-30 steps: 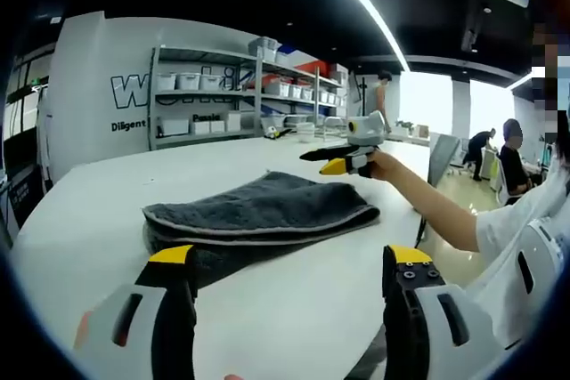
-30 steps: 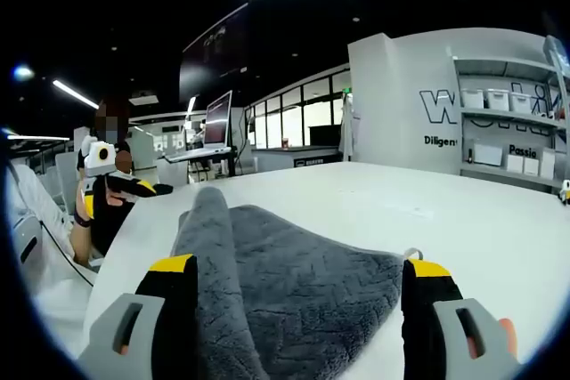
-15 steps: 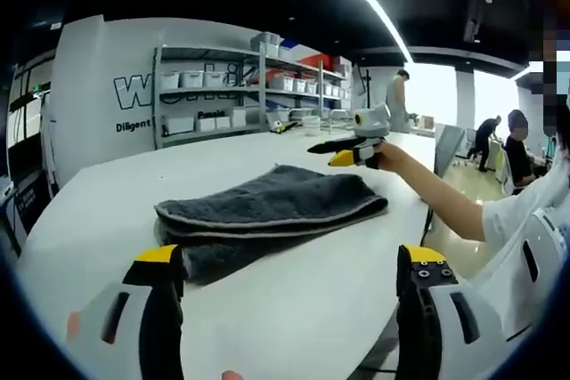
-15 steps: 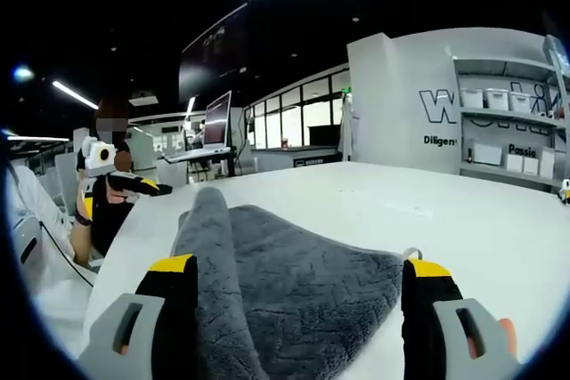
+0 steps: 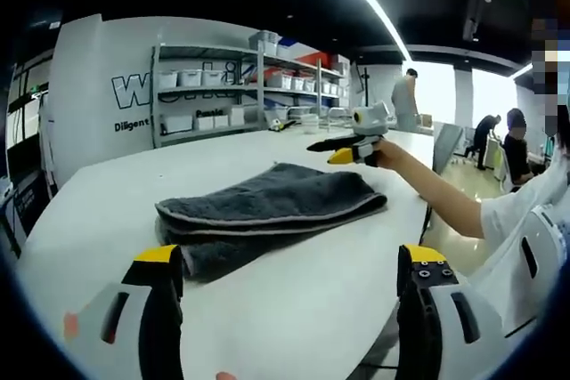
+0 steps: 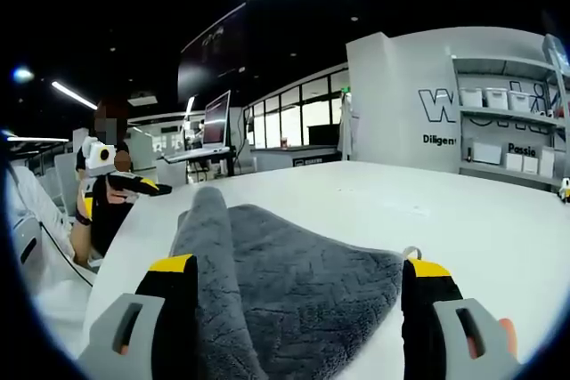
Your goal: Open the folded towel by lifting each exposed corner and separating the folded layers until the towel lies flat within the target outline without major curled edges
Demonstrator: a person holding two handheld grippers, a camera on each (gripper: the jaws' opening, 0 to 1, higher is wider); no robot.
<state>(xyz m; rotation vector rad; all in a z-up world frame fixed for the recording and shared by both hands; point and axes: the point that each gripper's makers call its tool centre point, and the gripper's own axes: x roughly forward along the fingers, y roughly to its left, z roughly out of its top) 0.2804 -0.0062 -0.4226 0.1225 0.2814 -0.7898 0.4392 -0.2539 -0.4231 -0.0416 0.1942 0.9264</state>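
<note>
Left gripper (image 5: 289,264): jaws spread wide, nothing between them, held low over the white desk (image 5: 294,309) just short of the folded grey towel (image 5: 267,206). Right gripper (image 6: 298,278): jaws also spread, straddling the near end of the towel (image 6: 294,295) without pinching it; cloth lies between the yellow tips, and whether they touch it I cannot tell. In the left gripper view the right gripper (image 5: 352,150) hangs above the towel's far end.

Towel: dark grey, textured weave, paler hem; lies on the desk folded in at least two layers, upper layer bulging. A small loop tab (image 6: 411,254) sticks out at one corner near the right jaw. No target outline can be made out on the desk.

Step, as judged: unfolding not yet begun; both grippers are lined up at opposite ends. The next move calls for closing on an exposed corner of the top layer only, then lifting and peeling it back.

Writing: wall lettering (image 5: 135,92), large letters starting "W", rest hidden by shelving (image 5: 240,86); below, "Diligent" (image 6: 440,141); further right "Passio…", cut off.
</note>
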